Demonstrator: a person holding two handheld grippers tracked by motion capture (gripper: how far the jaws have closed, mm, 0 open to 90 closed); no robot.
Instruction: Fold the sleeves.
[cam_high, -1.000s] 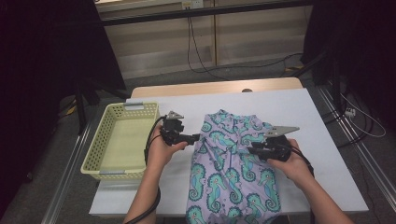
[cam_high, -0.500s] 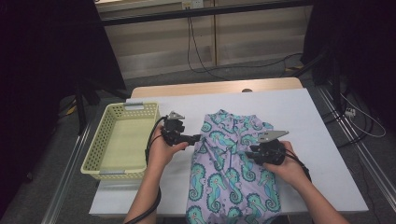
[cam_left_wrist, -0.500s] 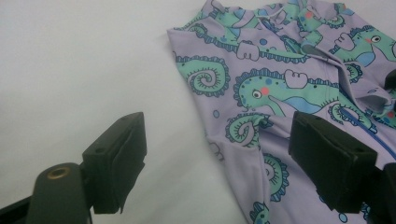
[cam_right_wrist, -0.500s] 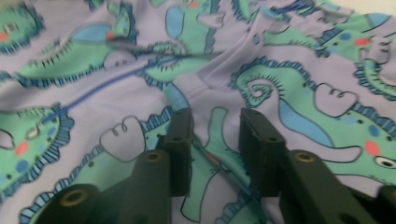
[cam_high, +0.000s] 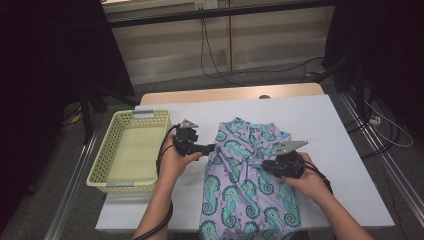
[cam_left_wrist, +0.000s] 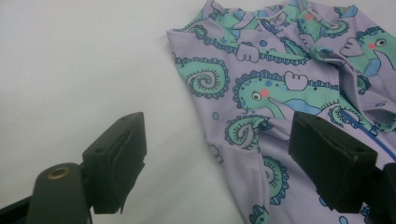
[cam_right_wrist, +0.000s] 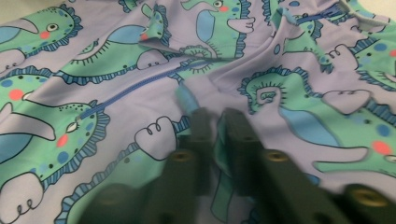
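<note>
We judge the garment (cam_high: 250, 185) soft and limp; right tongs (cam_right_wrist: 215, 122) pinch a central fold, left tongs (cam_left_wrist: 219, 154) gape wide, empty, at its edge.

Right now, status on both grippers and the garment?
Left gripper open at seahorse garment's left edge. Right gripper shut on a fold mid-garment. Basket sits left, nothing in the way.
</note>
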